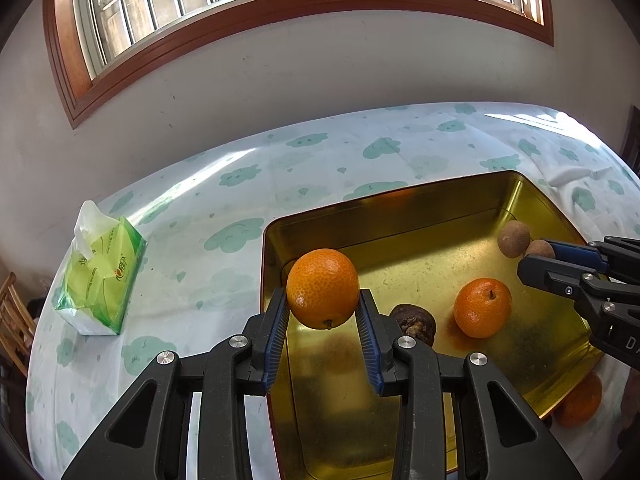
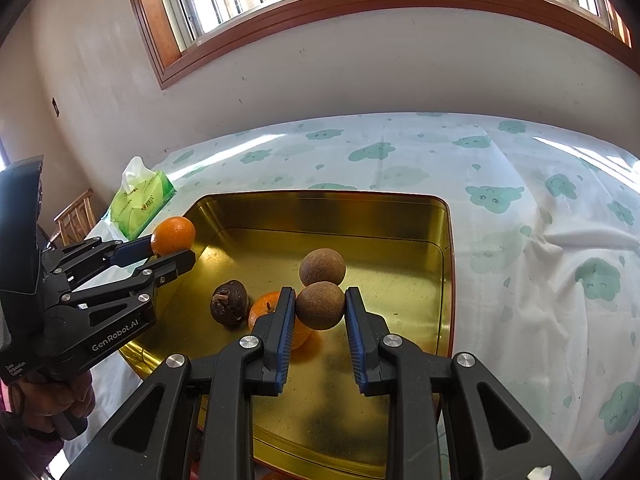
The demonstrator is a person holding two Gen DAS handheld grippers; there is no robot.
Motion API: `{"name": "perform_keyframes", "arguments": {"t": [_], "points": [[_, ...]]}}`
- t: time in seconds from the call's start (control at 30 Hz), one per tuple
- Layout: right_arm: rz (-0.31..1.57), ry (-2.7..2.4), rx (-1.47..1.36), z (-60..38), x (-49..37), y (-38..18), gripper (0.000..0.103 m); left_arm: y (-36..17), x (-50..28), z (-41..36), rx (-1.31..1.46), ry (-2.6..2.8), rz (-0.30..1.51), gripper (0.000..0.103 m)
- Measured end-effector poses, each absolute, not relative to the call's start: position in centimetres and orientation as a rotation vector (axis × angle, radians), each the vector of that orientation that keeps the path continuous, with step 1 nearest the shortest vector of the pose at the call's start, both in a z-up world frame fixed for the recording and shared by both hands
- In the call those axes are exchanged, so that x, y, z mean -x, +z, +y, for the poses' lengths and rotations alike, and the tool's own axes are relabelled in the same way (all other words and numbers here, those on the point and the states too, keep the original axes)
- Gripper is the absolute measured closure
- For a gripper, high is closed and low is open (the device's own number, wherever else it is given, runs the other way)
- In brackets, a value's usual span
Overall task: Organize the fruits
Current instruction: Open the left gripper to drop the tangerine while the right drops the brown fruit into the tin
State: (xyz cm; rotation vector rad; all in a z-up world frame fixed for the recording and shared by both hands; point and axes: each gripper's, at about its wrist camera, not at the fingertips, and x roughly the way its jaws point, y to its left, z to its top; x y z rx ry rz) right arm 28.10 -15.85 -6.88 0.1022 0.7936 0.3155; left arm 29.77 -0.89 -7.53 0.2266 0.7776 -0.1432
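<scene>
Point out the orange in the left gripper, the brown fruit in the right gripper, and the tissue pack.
held orange (image 1: 323,288), left wrist view, middle of its peel.
held brown fruit (image 2: 320,305), right wrist view, centre of its front.
tissue pack (image 1: 105,276), left wrist view, green top face.

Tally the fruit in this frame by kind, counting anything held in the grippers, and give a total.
Round orange citrus fruits: 3
Smooth light-brown round fruits: 2
Dark wrinkled brown fruit: 1
Total: 6
</scene>
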Motion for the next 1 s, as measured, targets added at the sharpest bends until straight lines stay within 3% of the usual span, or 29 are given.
{"name": "perform_keyframes", "arguments": {"t": [0.9, 0.97, 1.0], "points": [[0.779, 0.321, -0.109, -15.37, -28.37, -7.06, 0.078, -7.29, -30.34, -0.35, -0.197, -0.149, 0.763, 0.066], [0.764, 0.32, -0.108, -15.43, -28.04, -6.68, 0.078, -7.09, -30.01, -0.22, -0.192, -0.146, 0.756, 0.059], [0.757, 0.328, -0.116, -15.51, -27.77, -6.42, 0.078, -6.96, -29.8, -0.13, -0.186, -0.146, 0.749, 0.051]]}}
